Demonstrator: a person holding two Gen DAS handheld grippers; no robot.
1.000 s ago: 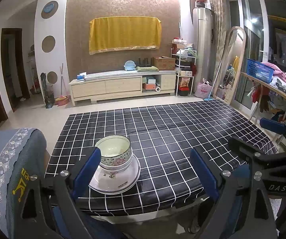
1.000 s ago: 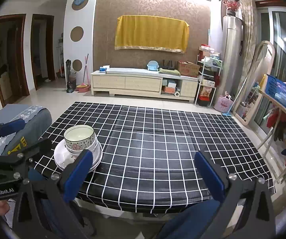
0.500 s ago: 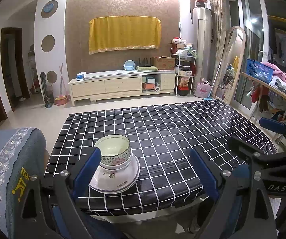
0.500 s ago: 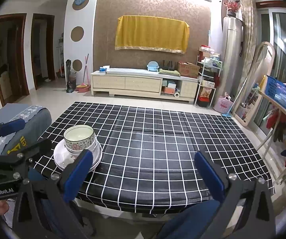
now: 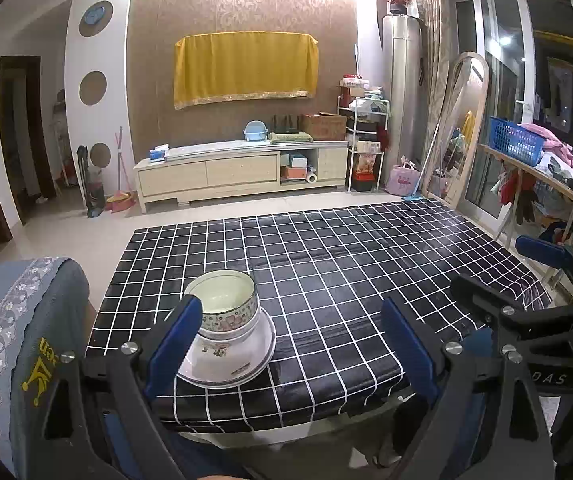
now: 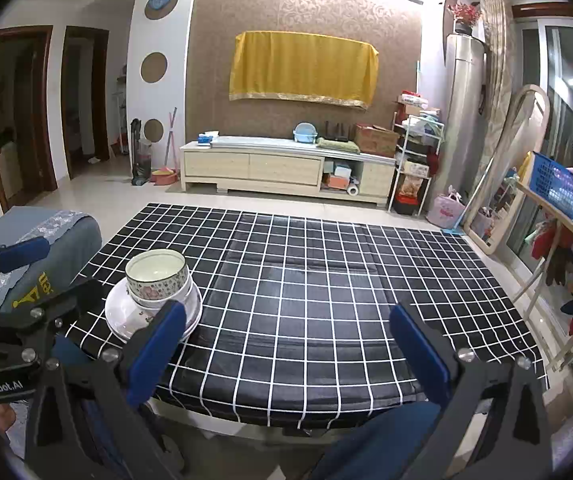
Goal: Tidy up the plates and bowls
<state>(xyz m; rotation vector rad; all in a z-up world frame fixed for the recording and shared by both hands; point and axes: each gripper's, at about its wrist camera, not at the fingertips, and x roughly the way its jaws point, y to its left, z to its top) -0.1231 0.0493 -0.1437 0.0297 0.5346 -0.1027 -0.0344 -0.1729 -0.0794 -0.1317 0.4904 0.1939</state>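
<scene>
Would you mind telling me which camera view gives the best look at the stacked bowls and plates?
The left wrist view: the stack sits near and large, with only its left edge hidden by a finger. The right wrist view shows the same stack smaller and off to the left, its front rim hidden behind a finger.

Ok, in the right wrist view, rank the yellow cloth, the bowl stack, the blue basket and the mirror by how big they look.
1. Yellow cloth
2. Mirror
3. Bowl stack, which sits close to the camera, so it looks larger than it would farther off
4. Blue basket, though the basket and the stack look near enough alike that I would not separate them firmly.
</scene>
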